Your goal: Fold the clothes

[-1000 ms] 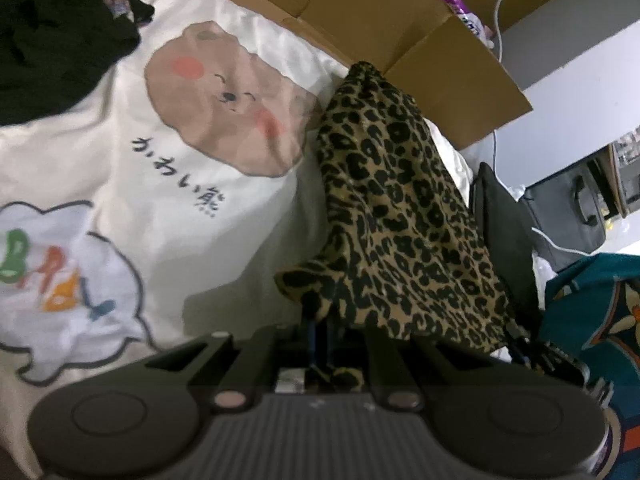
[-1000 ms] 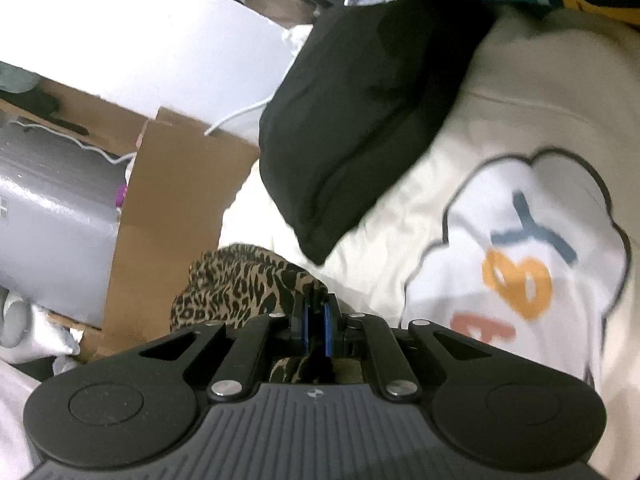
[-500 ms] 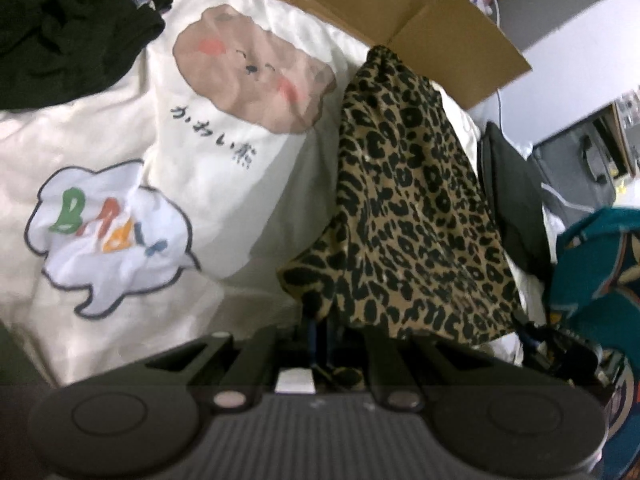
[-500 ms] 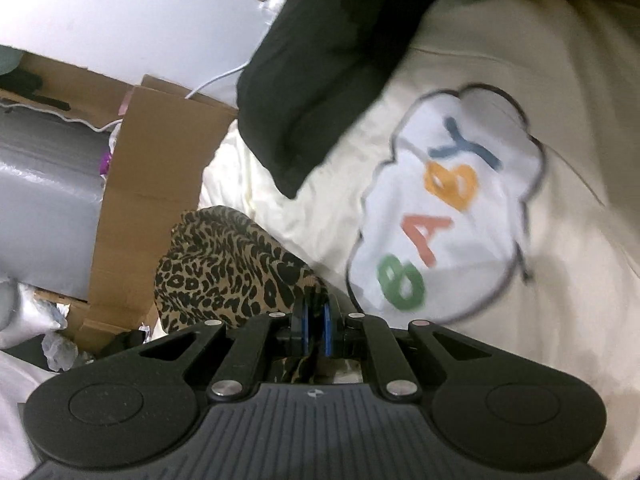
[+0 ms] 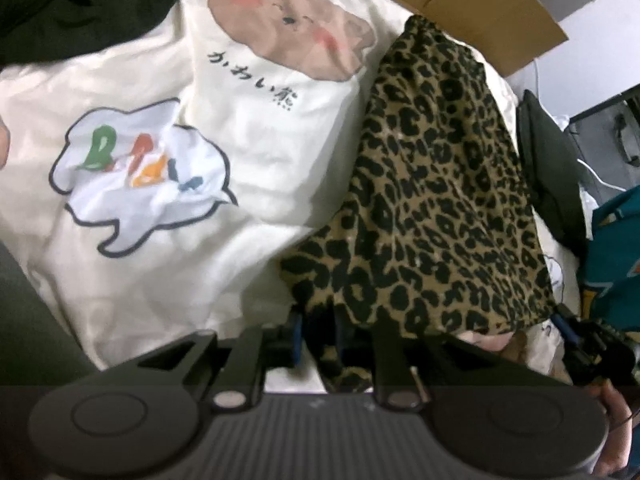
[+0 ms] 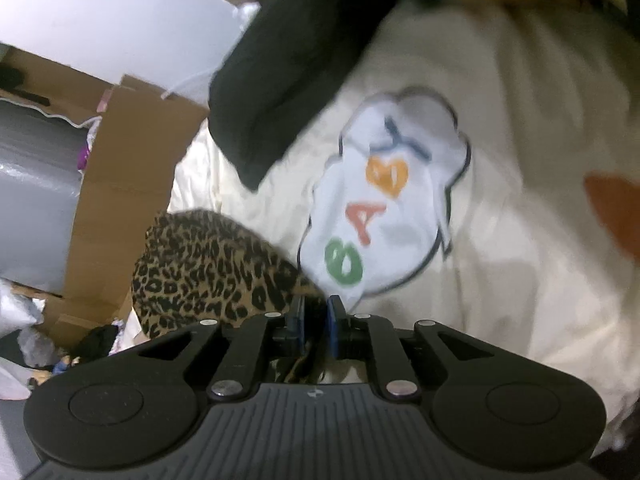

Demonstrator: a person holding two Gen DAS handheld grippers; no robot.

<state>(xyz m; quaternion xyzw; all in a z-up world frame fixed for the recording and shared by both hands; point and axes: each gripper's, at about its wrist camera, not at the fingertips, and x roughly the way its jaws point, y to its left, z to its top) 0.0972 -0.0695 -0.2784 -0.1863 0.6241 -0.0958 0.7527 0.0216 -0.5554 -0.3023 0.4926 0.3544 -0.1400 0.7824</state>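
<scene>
A leopard-print garment (image 5: 440, 200) hangs stretched above a cream bedspread (image 5: 260, 152) printed with a bear and a "BABY" cloud. My left gripper (image 5: 318, 332) is shut on the garment's near corner, the cloth passing between its fingers. My right gripper (image 6: 314, 320) is shut on another edge of the same leopard-print garment (image 6: 208, 264), which bunches to its left. The right gripper also shows at the lower right of the left wrist view (image 5: 580, 340).
A black garment (image 5: 72, 4) lies at the bedspread's far left. A black folded item (image 6: 288, 92) lies on the bed near a cardboard box (image 6: 128, 168). A teal printed cloth (image 5: 616, 256) is at the right. A white wall and grey cases stand behind.
Both grippers have lifted and pulled back with the leopard-print garment, so more of the bedspread shows. The garment has spread wider between them.
</scene>
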